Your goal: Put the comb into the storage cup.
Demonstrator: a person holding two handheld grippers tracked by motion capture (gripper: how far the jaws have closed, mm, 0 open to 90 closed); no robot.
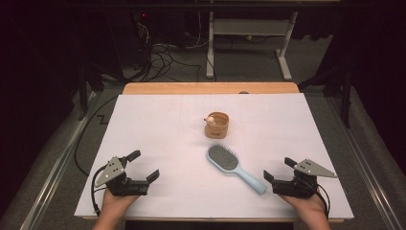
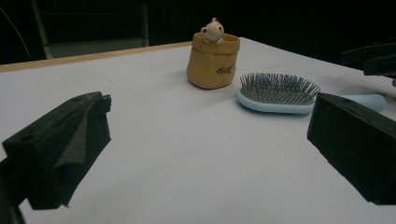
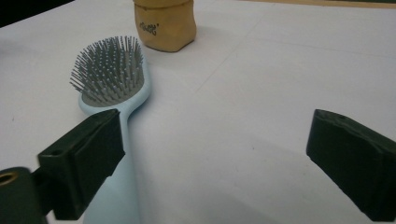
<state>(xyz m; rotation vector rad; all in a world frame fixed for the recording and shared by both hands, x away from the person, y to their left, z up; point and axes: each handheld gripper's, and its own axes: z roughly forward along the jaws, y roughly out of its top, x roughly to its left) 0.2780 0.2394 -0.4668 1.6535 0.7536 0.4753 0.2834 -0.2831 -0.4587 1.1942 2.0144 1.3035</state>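
A light blue hairbrush (image 1: 234, 167) lies bristles up on the white table, handle pointing toward the front right. Behind it stands a tan bag-shaped pot (image 1: 217, 125) with a small bear figure on its rim. My left gripper (image 1: 142, 166) rests open at the front left, well apart from both. In the left gripper view the pot (image 2: 213, 60) and brush (image 2: 280, 93) sit ahead between wide jaws. My right gripper (image 1: 277, 168) is open at the front right, just beside the handle's end. In the right gripper view the brush (image 3: 112, 77) runs past the left jaw, pot (image 3: 164, 25) beyond.
A wooden board edge (image 1: 210, 88) runs along the table's back. Beyond it the floor holds tangled cables (image 1: 165, 57) and a white desk frame (image 1: 249, 38). Metal rails (image 1: 52, 167) flank the table's sides.
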